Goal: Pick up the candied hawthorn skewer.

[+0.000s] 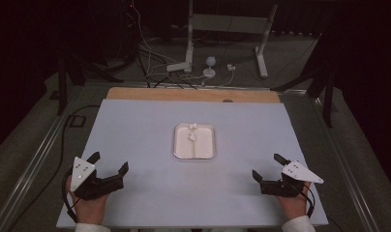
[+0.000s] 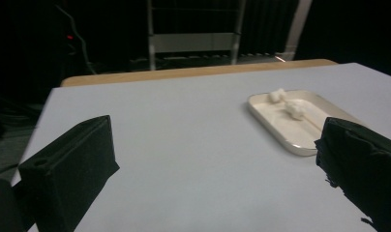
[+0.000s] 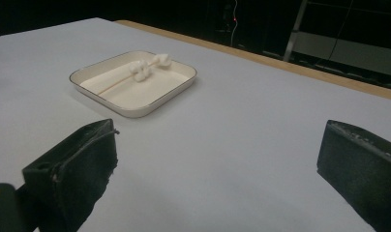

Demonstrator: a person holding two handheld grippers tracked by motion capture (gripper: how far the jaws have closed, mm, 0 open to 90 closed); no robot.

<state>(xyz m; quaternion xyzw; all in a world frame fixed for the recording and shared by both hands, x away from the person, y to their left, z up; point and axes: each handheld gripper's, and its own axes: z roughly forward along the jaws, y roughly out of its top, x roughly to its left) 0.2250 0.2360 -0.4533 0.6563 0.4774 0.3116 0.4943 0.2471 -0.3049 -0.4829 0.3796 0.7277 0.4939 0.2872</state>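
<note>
Standing by the near edge, nearest stuff first:
left gripper (image 1: 110, 164): near-left of the table (image 1: 135, 121), jaws spread wide, holding nothing
right gripper (image 1: 269, 167): near-right, jaws also spread and bare
tray (image 1: 176, 145): mid-table, well apart from both grippers, shallow with a thin rim
white lumps (image 2: 296, 109): two small fluffy bits in the tray's far half, one near the far rim, one more central
handling: they look like cotton, so probably super light and squishy; I'd pinch gently around the middle of a lump
far: wooden strip (image 1: 135, 93), then metal frame (image 1: 222, 21)
</note>
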